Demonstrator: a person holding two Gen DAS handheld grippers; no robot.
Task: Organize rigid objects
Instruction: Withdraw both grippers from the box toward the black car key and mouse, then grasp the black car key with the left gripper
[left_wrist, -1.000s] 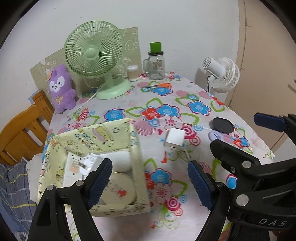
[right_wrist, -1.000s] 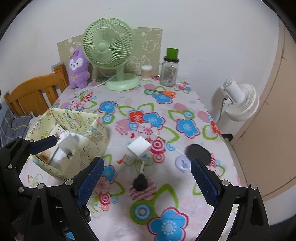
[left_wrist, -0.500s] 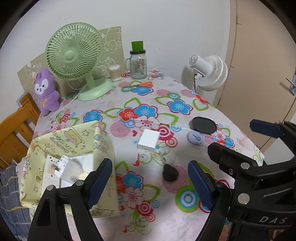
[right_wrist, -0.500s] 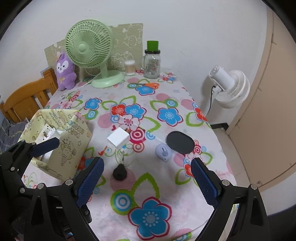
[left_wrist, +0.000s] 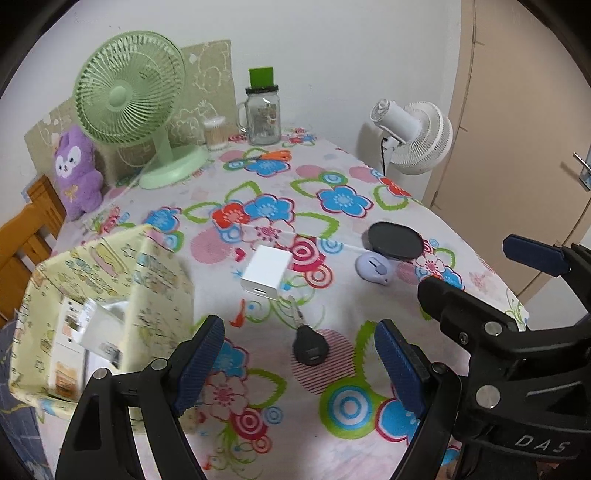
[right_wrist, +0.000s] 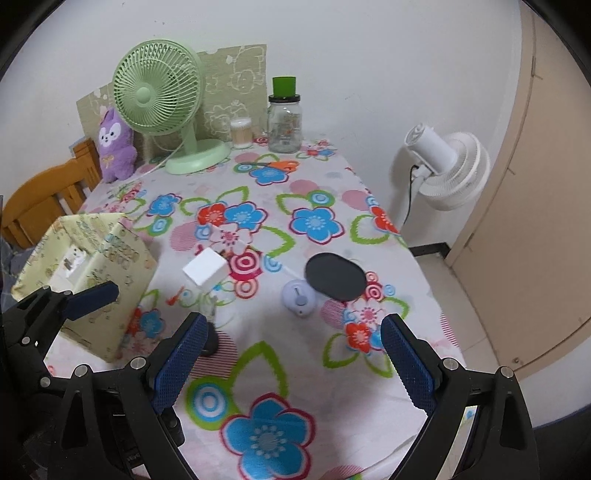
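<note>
Left gripper (left_wrist: 299, 354) spread wide, empty, above black key (left_wrist: 310, 345) (likely next pick). Right gripper (right_wrist: 291, 354) also wide, empty, over tablecloth (right_wrist: 317, 369). White charger (left_wrist: 265, 272), lilac gadget (left_wrist: 373, 268), black disc (left_wrist: 395, 242) loose beside yellow box (left_wrist: 110, 295), which holds sorted items.

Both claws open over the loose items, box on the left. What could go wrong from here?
1. The black plug appears cabled to the white charger cube; lifting one may drag the other.
2. The black disc overlaps the lilac gadget; grabbing either could shift both.
3. The left claw and right claw sit close together, and the yellow box has soft walls a claw could snag.
</note>
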